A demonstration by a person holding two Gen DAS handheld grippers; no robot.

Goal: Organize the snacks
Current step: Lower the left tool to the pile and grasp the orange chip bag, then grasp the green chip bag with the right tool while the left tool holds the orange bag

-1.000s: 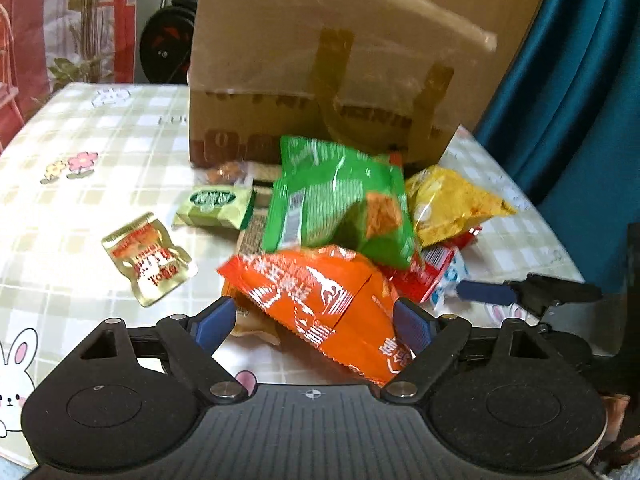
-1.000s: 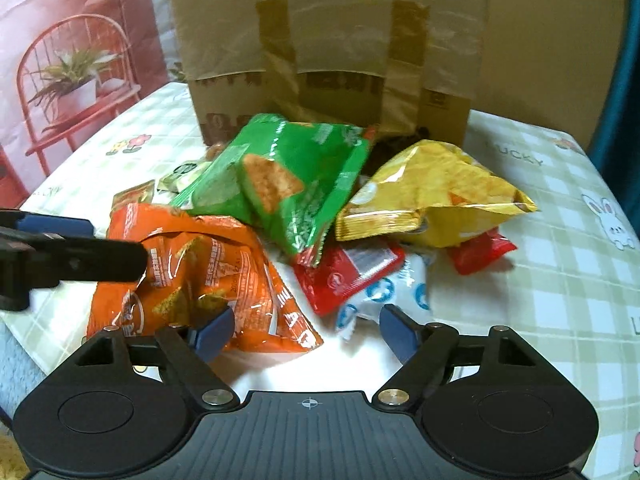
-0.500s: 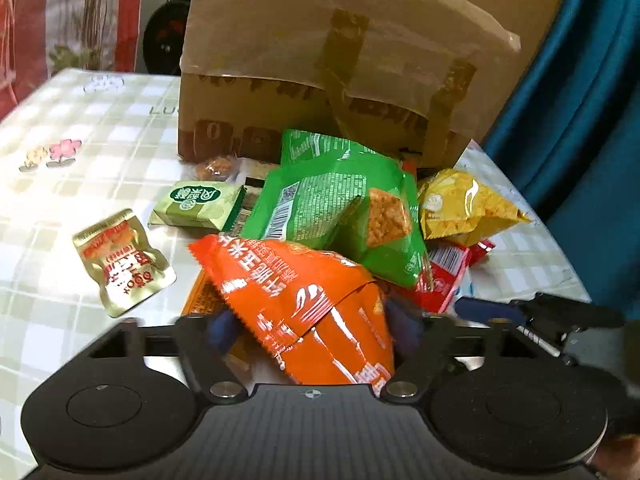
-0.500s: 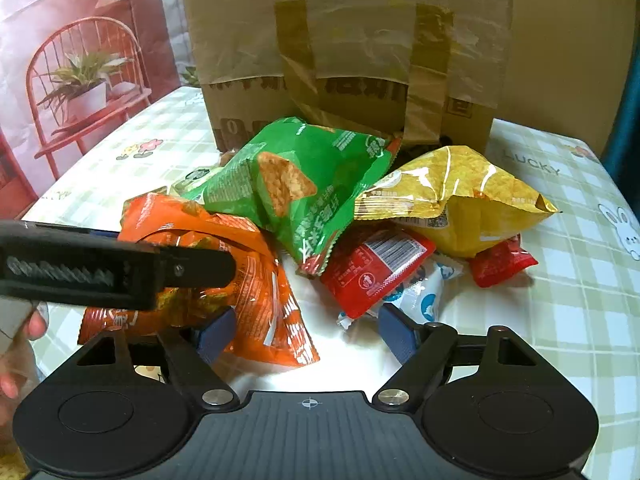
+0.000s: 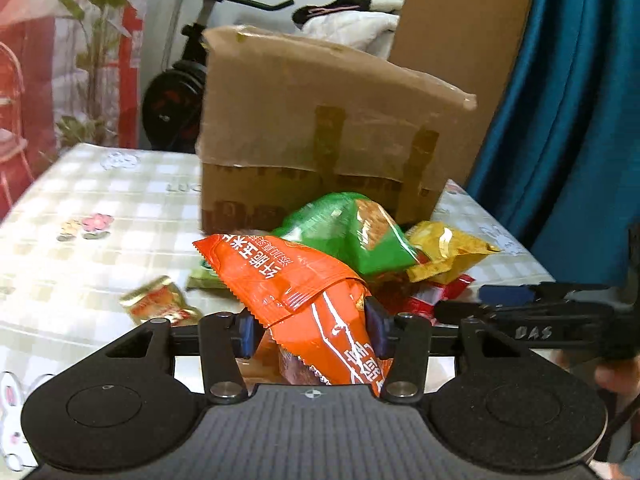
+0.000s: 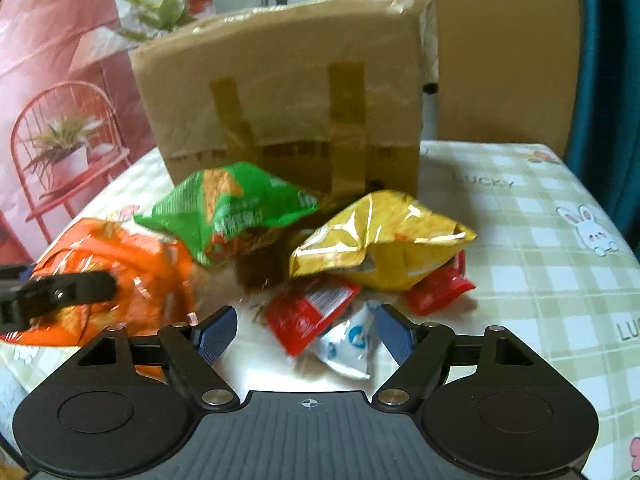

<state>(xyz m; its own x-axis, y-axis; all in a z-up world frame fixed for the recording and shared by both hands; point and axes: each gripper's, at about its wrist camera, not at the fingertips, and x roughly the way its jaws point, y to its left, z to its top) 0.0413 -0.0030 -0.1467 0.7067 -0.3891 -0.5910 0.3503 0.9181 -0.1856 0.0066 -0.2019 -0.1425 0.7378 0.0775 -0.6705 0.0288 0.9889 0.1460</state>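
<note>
The left gripper (image 5: 312, 330) was closing, both blue pads pressed on an orange snack bag (image 5: 304, 300), while the right gripper (image 6: 306, 330) at its three o'clock stood open, holding nothing.

A teal curtain (image 5: 568, 120) hung along the right side, with a tall brown board (image 5: 460, 40) leaning just beside it. An exercise bike (image 5: 180, 96) stood beyond the table's far edge, a white garment (image 5: 352, 30) heaped near its handlebars. On the left hung a red printed backdrop (image 6: 52, 80), showing a potted plant on a wire chair.
</note>
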